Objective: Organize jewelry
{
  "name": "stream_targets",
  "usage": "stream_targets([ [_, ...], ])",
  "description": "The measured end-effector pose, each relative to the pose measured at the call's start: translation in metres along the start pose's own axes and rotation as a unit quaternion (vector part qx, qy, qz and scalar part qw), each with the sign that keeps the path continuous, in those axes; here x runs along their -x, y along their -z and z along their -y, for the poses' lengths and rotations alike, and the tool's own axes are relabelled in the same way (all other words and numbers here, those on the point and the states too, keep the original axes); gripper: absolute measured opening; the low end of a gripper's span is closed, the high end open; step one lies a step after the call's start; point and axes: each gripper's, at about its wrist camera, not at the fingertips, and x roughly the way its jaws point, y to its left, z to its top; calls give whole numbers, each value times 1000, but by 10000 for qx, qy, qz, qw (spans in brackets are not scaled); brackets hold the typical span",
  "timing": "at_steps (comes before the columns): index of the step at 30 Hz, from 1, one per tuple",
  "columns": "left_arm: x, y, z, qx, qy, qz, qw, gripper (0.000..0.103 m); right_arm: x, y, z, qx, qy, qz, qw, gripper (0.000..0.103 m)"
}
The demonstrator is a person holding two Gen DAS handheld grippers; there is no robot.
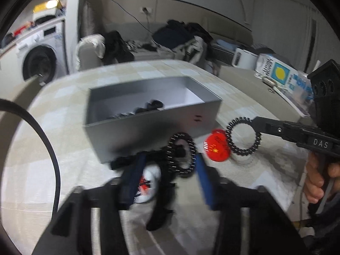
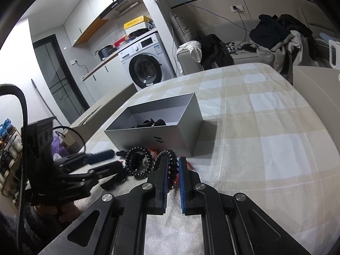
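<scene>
On the checked cloth, a black coil hair tie (image 1: 181, 155) lies between the blue pads of my left gripper (image 1: 170, 163), close to the right pad; the pads stand apart and the picture is blurred. Black pieces (image 1: 159, 193) and a white-and-red piece (image 1: 148, 182) lie under it. My right gripper (image 2: 173, 170) is shut on a second black coil tie (image 2: 172, 165), held up next to a red disc (image 1: 216, 148). Behind both stands an open grey box (image 1: 148, 123) with dark items inside. From the right wrist view the left gripper (image 2: 115, 160) reaches the first coil tie (image 2: 139, 163).
The table's cloth (image 2: 265, 127) spreads wide to the right of the grey box (image 2: 161, 136). A blue-and-yellow packet (image 1: 282, 76) and a white jug (image 1: 242, 58) sit at the far right edge. A sofa with heaped clothes (image 2: 276, 36) and a washing machine (image 2: 144, 68) stand beyond.
</scene>
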Motion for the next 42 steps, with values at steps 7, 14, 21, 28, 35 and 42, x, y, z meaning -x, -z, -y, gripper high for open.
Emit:
stream_targets([
  [7,-9,-7,-1,200,53,-209,9996,22,-1,0,1,-6,-37,-14,10000,8],
  [14,-13,-2,-4,297,120,-330,9989,6,-2,0,1,12,-62,-22,10000,8],
  [21,1,1,-5,306,262,-162,9991,5,-1,-2,0,3,-65,28,10000,8],
  [28,19,-7,-6,259,214,165,9993,5,2,-9,-6,47,-84,160,9998,8],
  [35,37,-22,-6,163,60,590,9981,5,6,-25,-11,116,-70,385,9992,8],
  [42,45,-38,-19,258,-160,932,9952,5,6,-51,-17,171,-20,612,9980,8],
])
